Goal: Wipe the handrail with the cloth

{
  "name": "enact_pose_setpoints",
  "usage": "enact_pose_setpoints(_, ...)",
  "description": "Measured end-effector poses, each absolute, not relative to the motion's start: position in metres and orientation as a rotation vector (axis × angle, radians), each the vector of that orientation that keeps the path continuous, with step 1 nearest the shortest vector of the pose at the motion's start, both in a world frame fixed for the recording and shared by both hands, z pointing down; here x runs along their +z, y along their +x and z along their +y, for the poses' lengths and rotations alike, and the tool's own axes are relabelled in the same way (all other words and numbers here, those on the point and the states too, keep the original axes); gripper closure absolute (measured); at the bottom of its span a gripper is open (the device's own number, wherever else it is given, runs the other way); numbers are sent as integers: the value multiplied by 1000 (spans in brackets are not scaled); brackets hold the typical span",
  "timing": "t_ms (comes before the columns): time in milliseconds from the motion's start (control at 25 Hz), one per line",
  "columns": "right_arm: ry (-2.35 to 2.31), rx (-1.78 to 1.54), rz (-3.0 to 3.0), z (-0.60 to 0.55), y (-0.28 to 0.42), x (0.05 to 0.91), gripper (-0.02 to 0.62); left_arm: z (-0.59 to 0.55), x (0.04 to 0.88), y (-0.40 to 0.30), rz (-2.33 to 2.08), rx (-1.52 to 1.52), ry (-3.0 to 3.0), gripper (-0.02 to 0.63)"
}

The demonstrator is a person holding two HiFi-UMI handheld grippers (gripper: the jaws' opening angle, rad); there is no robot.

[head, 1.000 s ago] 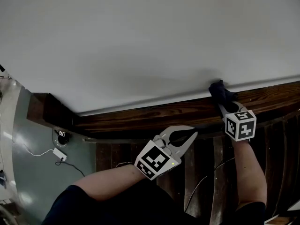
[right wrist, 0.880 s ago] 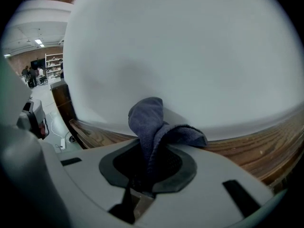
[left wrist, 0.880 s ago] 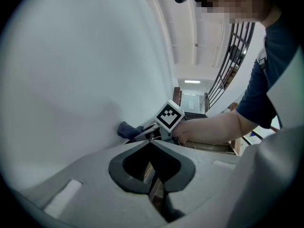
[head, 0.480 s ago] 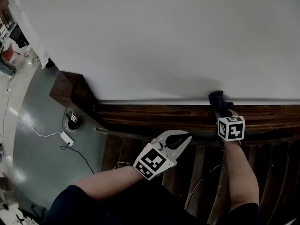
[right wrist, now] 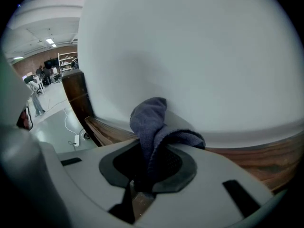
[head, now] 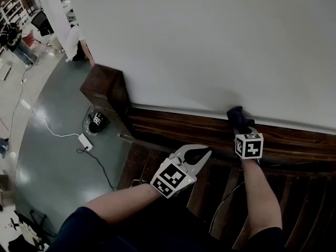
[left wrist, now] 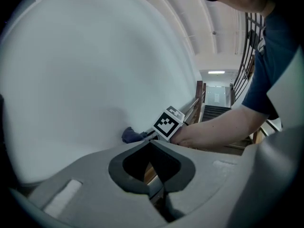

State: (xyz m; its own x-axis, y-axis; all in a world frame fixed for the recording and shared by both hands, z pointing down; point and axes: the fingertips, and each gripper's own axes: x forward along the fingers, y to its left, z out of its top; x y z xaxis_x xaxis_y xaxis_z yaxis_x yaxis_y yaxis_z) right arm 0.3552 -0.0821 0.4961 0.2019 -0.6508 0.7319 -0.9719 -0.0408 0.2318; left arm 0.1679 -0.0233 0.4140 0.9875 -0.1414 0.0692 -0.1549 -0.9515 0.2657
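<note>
Seemingly mid-wipe | right gripper (head: 238, 124) pinched cloth (head: 234, 114) on handrail (head: 173, 128) | left gripper (head: 206, 152) pressed together, empty | stretch toward post (head: 105, 88) probably not yet wiped.

Blue cloth (right wrist: 151, 122) pinched in hand-held gripper (right wrist: 146, 169), by handrail (right wrist: 107, 133).

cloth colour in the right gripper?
Dark blue-grey cloth, plain with no pattern; clearest in the right gripper view.

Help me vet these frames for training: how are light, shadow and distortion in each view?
Head view: dim, wall evenly lit, faint soft shadow by the cloth, handrail dark. Left gripper view: heavy fisheye, black corners, a bright ceiling lamp far off. Right gripper view: same fisheye bulge, cloth sharp, no glare.
</note>
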Motion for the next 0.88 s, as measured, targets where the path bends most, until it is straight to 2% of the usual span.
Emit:
enact_pose_setpoints(560, 1531, 626, -1614, -155, 234, 585, 515, -72, 475, 96, -539, 136, 2753, 607)
enact_pose_setpoints(880, 1395, 600, -1651, -191, 169, 628, 515, -107, 538, 69, -682, 210, 2674, 607)
